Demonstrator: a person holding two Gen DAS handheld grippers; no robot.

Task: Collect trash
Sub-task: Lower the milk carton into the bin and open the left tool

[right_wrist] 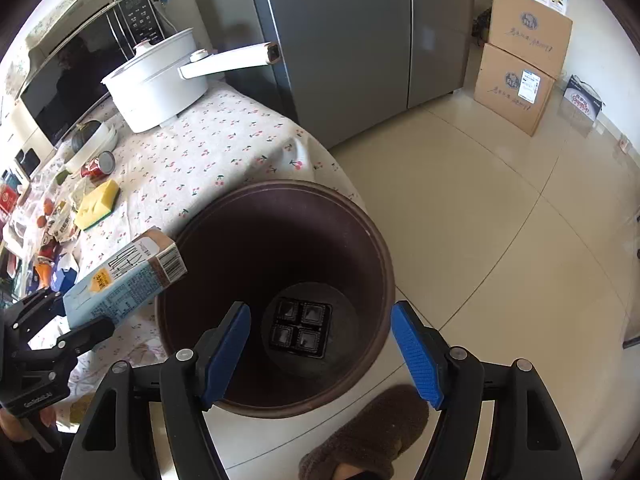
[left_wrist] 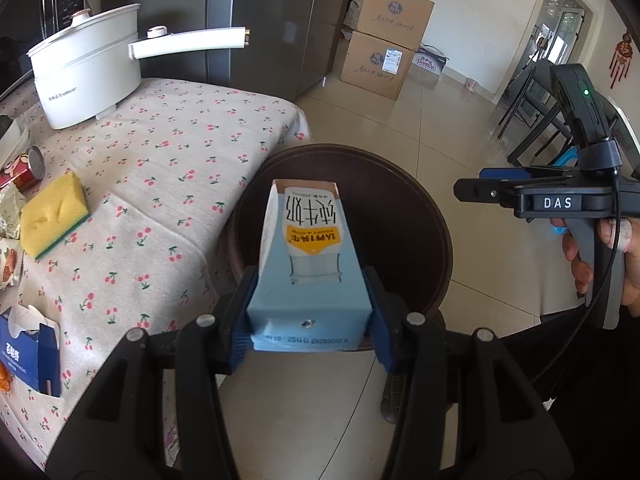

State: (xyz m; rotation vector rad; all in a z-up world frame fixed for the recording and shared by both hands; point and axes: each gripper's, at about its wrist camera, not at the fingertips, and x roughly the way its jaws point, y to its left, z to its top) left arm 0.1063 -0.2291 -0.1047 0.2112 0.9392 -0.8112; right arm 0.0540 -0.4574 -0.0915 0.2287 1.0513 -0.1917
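Two grippers hung over the bin (right_wrist: 384, 264), which stood on the floor against the table (left_wrist: 168, 152) corner. On the left, the left gripper (left_wrist: 310, 312) had its jaws closed on the sealed end of a milk carton (left_wrist: 308, 256), one blue pad flat on each side wall, with the carton's far end reaching out over the bin's dark mouth. The carton looked small, light and probably empty; its card walls would likely give under a hard squeeze, and the coated surface could slip, so a hold across the flat sides near the stiffer folded end seemed sound. To the right, the right gripper (right_wrist: 322, 350) had its jaws spread wide and held nothing, its pads straddling the near part of the bin's opening.

The left wrist view showed the grip itself, the printed face of the carton and, at its right edge, the other gripper seen side-on in a hand (left_wrist: 600, 264). It hid the bin's floor behind the carton. The right wrist view looked straight down inside, where a black tray (right_wrist: 301, 328) with four cells already lay, and showed the carton (right_wrist: 124, 280) tilted at the rim. It also took in more clutter on the far left of the table, near the sponge (right_wrist: 98, 204) and can (right_wrist: 98, 166).
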